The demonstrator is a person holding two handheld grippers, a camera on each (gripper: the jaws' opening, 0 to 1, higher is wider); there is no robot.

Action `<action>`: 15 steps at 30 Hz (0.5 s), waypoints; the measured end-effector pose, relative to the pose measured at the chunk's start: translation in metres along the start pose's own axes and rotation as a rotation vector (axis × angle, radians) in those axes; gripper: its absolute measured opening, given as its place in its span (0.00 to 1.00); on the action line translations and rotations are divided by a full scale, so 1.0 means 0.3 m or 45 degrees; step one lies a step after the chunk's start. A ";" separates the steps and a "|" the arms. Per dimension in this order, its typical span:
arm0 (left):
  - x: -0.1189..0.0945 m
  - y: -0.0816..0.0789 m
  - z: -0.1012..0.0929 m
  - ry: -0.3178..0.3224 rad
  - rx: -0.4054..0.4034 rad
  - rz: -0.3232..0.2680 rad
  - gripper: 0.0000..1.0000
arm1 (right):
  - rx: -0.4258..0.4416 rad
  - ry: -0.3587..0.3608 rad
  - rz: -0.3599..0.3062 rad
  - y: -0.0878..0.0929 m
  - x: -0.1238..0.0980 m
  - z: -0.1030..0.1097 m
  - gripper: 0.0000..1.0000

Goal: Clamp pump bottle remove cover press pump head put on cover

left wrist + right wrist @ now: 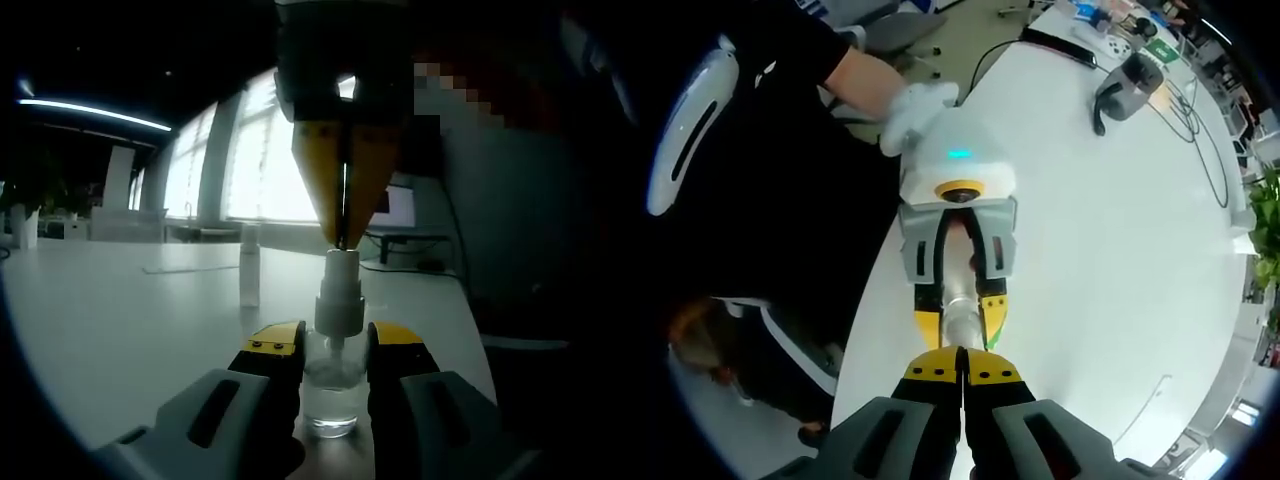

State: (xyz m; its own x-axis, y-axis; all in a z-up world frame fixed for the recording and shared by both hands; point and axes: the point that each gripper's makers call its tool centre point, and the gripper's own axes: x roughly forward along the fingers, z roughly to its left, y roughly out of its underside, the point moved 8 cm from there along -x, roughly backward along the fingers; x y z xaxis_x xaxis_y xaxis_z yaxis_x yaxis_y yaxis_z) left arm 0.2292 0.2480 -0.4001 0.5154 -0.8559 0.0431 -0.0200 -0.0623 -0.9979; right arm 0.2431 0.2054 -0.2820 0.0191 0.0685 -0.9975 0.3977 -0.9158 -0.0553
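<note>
1. Yellow-tipped jaws of the left gripper (333, 345) are seen closed against both sides of the clear pump bottle (332, 395), which stands upright on the white table (120, 320).
2. The white pump head (339, 300) is met from above by the right gripper (344, 235), whose jaws are brought together with only a thin slit between them; nothing is held between them.
3. The cover (249, 265) is left standing upright on the table, well behind the bottle.
4. From the right gripper view, the right gripper (962, 368) is seen pressed tip-down onto the pump head (960, 322), with the left gripper (958, 300) clamped around the bottle below it.
5. A person's white-gloved hand (915, 108) is seen behind the left gripper.
</note>
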 end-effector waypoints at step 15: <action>0.000 0.001 0.004 0.000 0.001 0.000 0.16 | -0.012 -0.004 0.011 -0.003 0.000 -0.001 0.00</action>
State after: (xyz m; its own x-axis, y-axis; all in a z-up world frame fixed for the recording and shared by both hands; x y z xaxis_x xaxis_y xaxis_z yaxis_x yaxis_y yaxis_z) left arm 0.2301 0.2486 -0.4004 0.5153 -0.8559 0.0430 -0.0193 -0.0617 -0.9979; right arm 0.2430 0.2062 -0.2819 0.0197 0.0595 -0.9980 0.4060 -0.9127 -0.0464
